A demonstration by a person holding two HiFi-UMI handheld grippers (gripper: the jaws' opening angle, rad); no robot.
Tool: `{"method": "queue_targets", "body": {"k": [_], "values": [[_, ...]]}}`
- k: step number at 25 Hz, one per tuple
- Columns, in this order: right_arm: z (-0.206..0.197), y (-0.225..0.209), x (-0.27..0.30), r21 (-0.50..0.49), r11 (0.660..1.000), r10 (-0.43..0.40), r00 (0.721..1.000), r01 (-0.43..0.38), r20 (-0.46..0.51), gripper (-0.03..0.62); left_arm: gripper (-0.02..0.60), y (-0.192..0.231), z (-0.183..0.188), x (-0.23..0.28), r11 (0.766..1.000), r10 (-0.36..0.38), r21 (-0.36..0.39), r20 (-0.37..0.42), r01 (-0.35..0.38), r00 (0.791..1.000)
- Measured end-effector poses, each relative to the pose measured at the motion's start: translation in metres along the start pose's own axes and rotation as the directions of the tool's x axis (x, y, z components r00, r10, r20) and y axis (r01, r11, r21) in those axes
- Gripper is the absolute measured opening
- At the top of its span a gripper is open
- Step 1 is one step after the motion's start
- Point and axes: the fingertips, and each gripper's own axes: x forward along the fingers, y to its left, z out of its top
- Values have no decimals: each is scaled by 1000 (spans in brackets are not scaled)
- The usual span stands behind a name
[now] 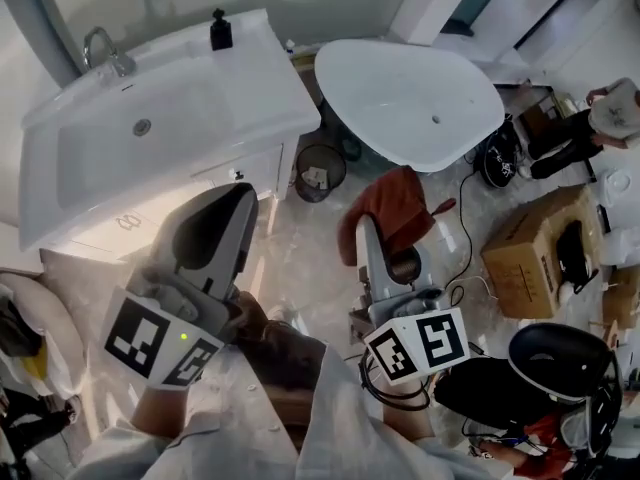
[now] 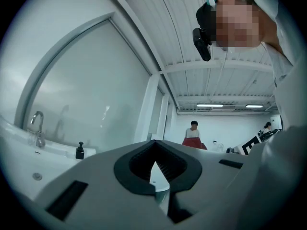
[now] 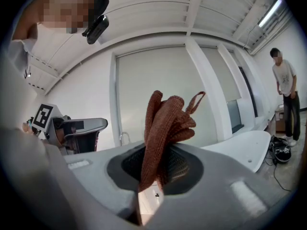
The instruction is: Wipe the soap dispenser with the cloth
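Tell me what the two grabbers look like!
Both are grey shells tapering to jaws with ribbed black pads. The left gripper and right gripper each carry a white cube with black square markers; the left one's has a green light. Black cables loop beneath the right one. The sleeves are white.

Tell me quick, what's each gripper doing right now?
Left gripper: shut, nothing between its jaws.
Right gripper: shut on the cloth.
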Motion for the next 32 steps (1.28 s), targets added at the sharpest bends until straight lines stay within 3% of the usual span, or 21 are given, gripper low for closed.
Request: {"method": "queue_targets", "body": {"k": [6,14,24,32], "values": [[-5,8,18,1,998,60,998,-60,-2,55,4,12,0,-4,999,50,19,10,-50,999],[-9,4,56,-7,997,81,996,-81,-25,55,3,42,-3,14,997,75,21,18,-75,997],[-12,-11,150,-26,993,115,991,-117,-68,55,3,118,-1,67,994,110,4,22,-110,994],[-6,-17,258,-23,989,142,987,-144,-78,55,4,199,10,114,990,142,14,5,-142,990]]}}
